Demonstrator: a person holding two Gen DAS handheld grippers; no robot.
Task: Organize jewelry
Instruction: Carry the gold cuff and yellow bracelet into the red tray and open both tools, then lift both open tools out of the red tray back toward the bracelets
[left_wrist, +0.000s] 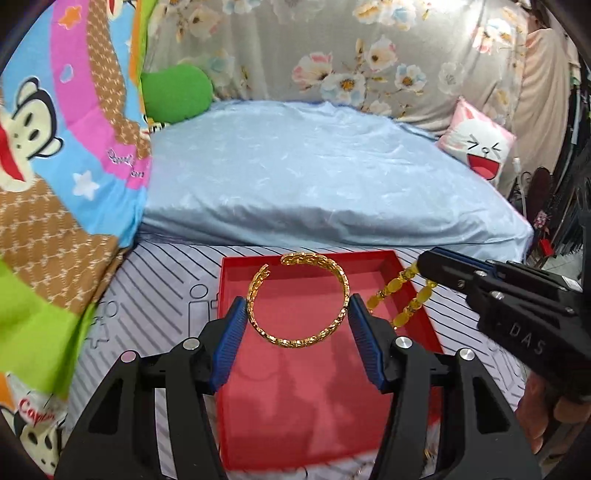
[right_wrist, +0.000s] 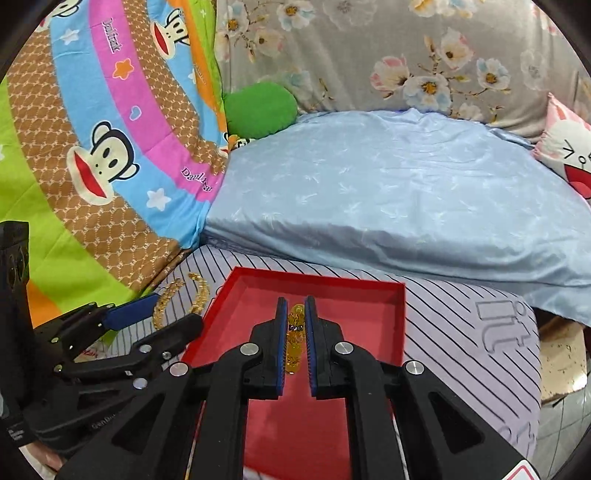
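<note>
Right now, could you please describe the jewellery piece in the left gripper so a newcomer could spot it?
Find the red tray on the striped sheet. Above it, the left gripper holds a gold cuff bangle: a rigid, open-ended textured ring, unlike the yellow beaded bracelet dangling beside it.

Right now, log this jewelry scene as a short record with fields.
surface: striped sheet on a bed
container: red tray, open, nothing seen lying in it
left hand-held gripper: clamped across gold open bangle, held above the tray
right hand-held gripper: shut on yellow bead bracelet, which hangs over the tray
background: blue pillow, cartoon monkey quilt, green cushion
</note>
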